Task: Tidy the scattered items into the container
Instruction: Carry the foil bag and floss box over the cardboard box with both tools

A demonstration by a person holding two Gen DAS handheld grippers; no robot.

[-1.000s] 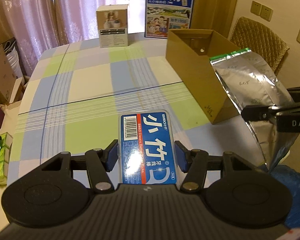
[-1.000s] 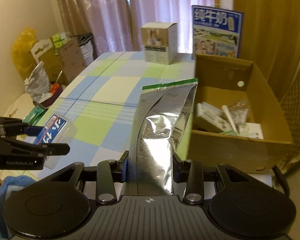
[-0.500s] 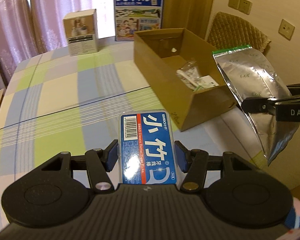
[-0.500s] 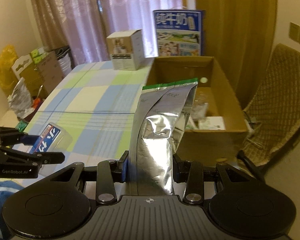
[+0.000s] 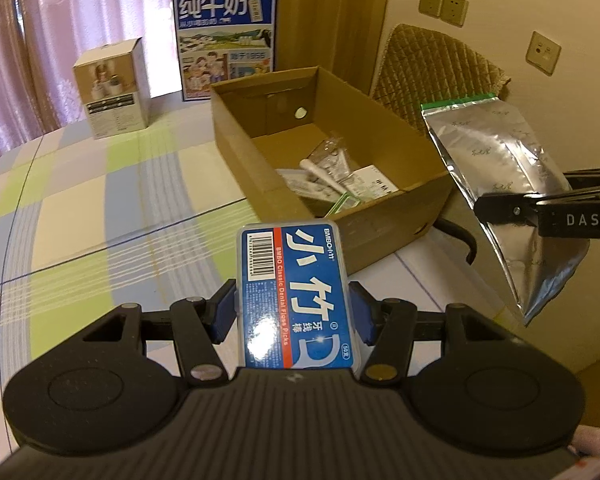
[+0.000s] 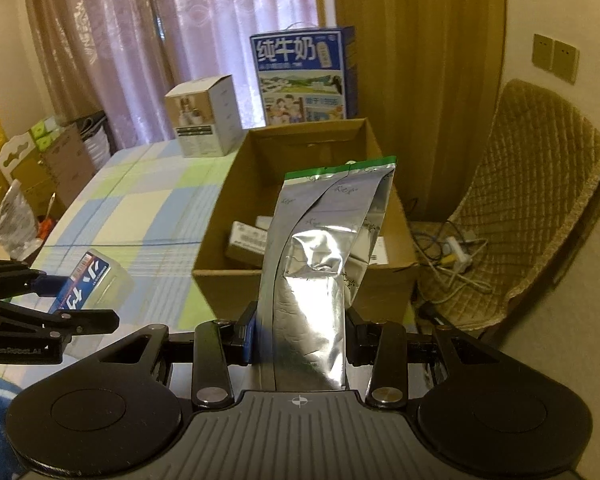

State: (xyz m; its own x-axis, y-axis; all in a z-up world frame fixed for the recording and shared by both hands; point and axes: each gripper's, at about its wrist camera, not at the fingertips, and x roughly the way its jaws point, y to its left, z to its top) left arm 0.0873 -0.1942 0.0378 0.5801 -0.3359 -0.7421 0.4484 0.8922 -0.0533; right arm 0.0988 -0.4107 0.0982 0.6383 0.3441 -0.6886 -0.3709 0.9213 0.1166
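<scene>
The left gripper [image 5: 293, 308] pointed down at a slant, its blue pads [image 5: 225, 312] pressed on the two long sides of a floss box [image 5: 294, 292] that stuck out ahead of the fingertips. The right gripper [image 6: 300, 332], off to its right, tilted down likewise, its jaws clamped on the lower part of a foil pouch [image 6: 320, 256] that stood up past the fingers [image 6: 246, 336].

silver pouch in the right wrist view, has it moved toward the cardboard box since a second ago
Yes. The silver pouch, shut in the right hand-held gripper, now overlaps the open cardboard box; a second ago it sat left of the box, over the tablecloth.
</scene>
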